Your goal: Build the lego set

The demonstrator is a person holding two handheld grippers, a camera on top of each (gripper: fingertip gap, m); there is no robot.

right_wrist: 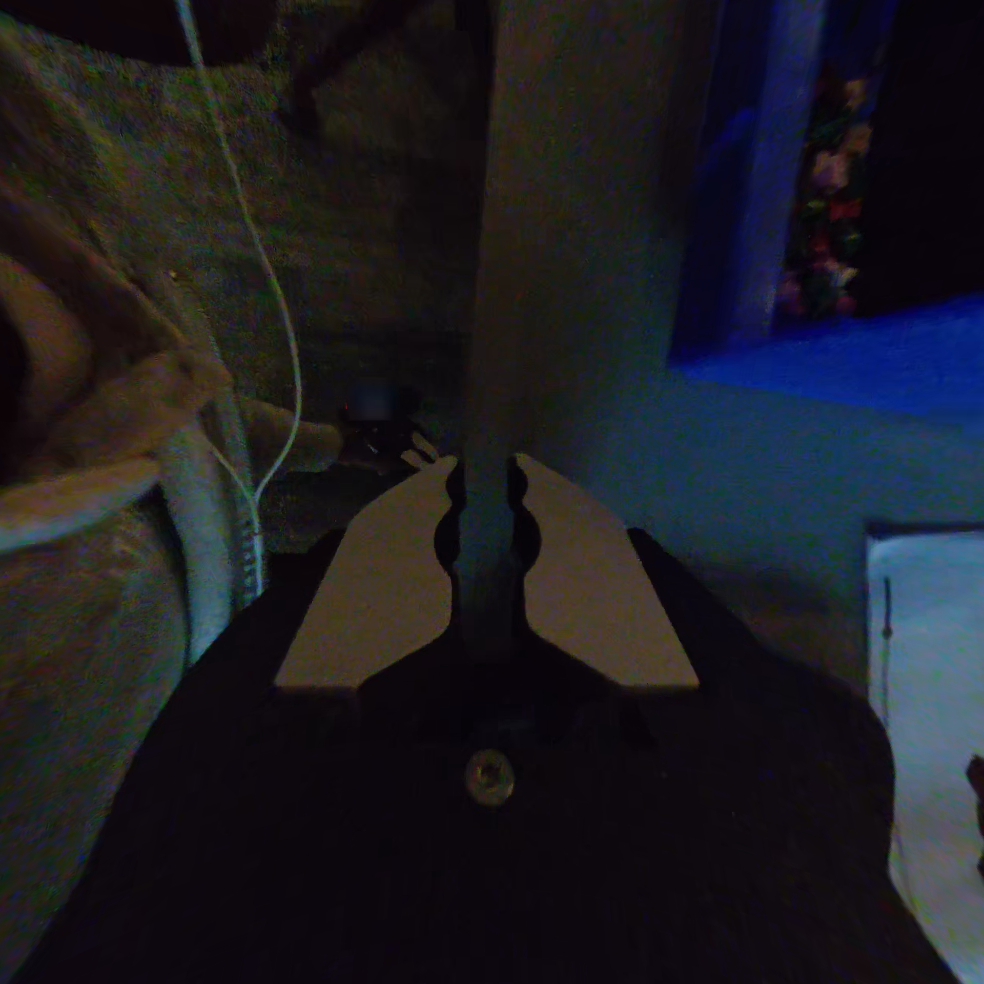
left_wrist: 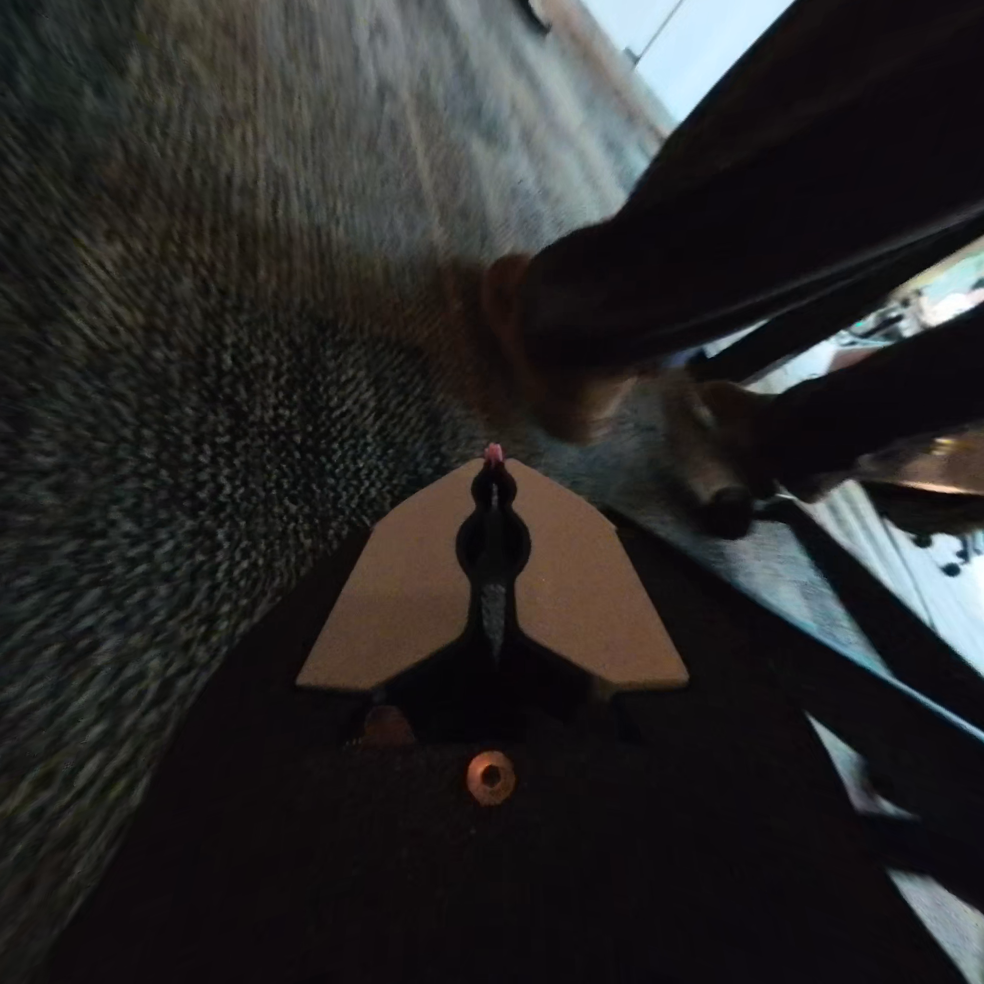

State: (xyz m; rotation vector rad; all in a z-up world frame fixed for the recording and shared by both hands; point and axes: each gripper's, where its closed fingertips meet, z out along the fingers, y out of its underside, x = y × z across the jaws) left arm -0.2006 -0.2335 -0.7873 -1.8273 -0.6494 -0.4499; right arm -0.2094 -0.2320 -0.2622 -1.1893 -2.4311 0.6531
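In the left wrist view my left gripper is shut, with a small pink piece pinched at the very fingertips. It hangs low over speckled grey carpet. In the dim right wrist view my right gripper is shut on a grey upright panel. The panel runs up from between the pads to the top of the view, and both dark pads lie against it. The other gripper shows small to the left of my right fingertips.
A person's legs in dark trousers stand on the carpet right of the left gripper, beside dark bars. In the right wrist view there are grey cloth, a thin white cable, a blue surface and a white sheet.
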